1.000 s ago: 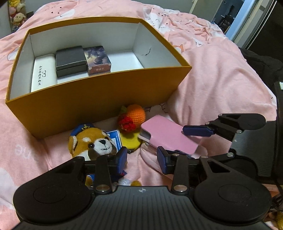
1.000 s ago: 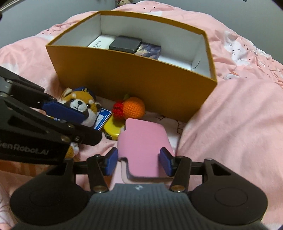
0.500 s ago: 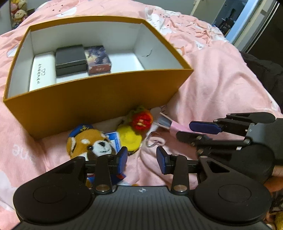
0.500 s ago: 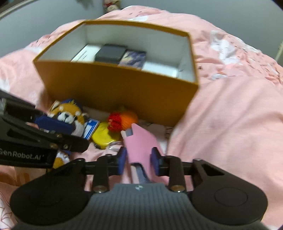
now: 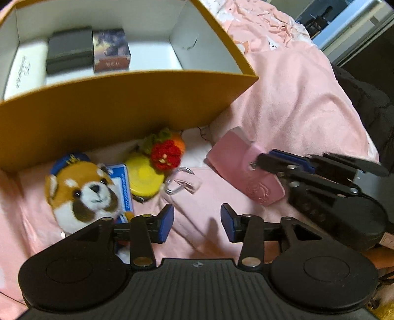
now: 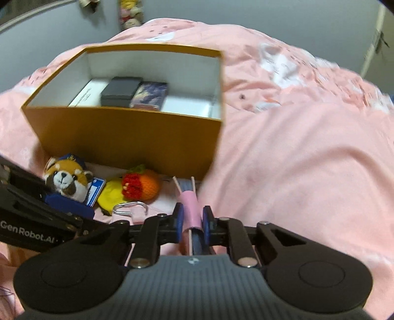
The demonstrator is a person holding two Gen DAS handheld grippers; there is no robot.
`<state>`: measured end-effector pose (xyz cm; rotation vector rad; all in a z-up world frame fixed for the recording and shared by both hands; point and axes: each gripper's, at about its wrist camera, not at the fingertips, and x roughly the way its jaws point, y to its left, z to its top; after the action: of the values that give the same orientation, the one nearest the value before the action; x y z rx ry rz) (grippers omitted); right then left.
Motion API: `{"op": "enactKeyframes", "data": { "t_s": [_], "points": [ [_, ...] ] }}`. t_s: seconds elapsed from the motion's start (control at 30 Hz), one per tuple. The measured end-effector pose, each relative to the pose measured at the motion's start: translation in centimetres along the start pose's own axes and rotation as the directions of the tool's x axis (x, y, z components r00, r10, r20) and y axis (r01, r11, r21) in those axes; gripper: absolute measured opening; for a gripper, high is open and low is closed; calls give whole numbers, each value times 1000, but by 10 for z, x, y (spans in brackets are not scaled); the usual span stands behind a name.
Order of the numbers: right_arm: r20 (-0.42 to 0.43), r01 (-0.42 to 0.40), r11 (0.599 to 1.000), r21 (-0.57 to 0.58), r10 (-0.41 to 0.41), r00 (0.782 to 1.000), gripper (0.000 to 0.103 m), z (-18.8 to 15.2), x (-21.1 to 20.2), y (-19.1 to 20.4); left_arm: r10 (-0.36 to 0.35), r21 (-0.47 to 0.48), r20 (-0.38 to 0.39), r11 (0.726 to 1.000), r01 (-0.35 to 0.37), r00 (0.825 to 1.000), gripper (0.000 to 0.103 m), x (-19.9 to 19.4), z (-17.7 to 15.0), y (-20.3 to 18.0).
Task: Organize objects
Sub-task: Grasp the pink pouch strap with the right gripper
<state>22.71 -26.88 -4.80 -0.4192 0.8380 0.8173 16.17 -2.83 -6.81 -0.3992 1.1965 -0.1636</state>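
My right gripper (image 6: 192,220) is shut on a flat pink case (image 6: 190,205), held edge-on just above the bedspread; in the left wrist view the same pink case (image 5: 242,169) hangs from the right gripper (image 5: 264,162). My left gripper (image 5: 197,220) hovers over bare bedspread, its jaws opening with nothing between them. Left of it lie a red panda plush (image 5: 83,192), a blue card (image 5: 122,187), a yellow disc (image 5: 144,177), a crocheted orange fruit (image 5: 167,150) and a metal clip (image 5: 176,183). Behind them stands the orange box (image 5: 118,108).
Inside the orange box (image 6: 128,133) sit a white box (image 5: 25,67), a black box (image 5: 70,53) and a printed card box (image 5: 110,50); its right half is bare. Pink bedspread (image 6: 295,160) spreads all round. Soft toys (image 6: 128,12) stand by the far wall.
The right gripper closed on the pink case, turned it on edge and lifted it off the bed. The left gripper dipped closer to the small items and its jaws widened.
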Motion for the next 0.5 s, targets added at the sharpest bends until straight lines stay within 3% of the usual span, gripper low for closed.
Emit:
{"op": "enactKeyframes", "data": {
  "t_s": [0.07,0.17,0.37,0.5],
  "points": [
    [-14,8,999,40,-7,1000,12,-5,-1,-14,-24,-38,-21,999,23,1000,57,5,0,2],
    [-28,-42,992,117,46,999,11,-11,3,-27,-45,-102,-52,994,40,998,58,13,-2,6],
    [-17,-45,992,117,48,999,11,-15,4,-24,-83,-229,-71,971,65,994,66,27,-3,18],
    [-17,-68,988,139,71,997,12,-14,7,-30,-44,-259,-98,966,17,994,66,41,-5,21]
  ]
}}
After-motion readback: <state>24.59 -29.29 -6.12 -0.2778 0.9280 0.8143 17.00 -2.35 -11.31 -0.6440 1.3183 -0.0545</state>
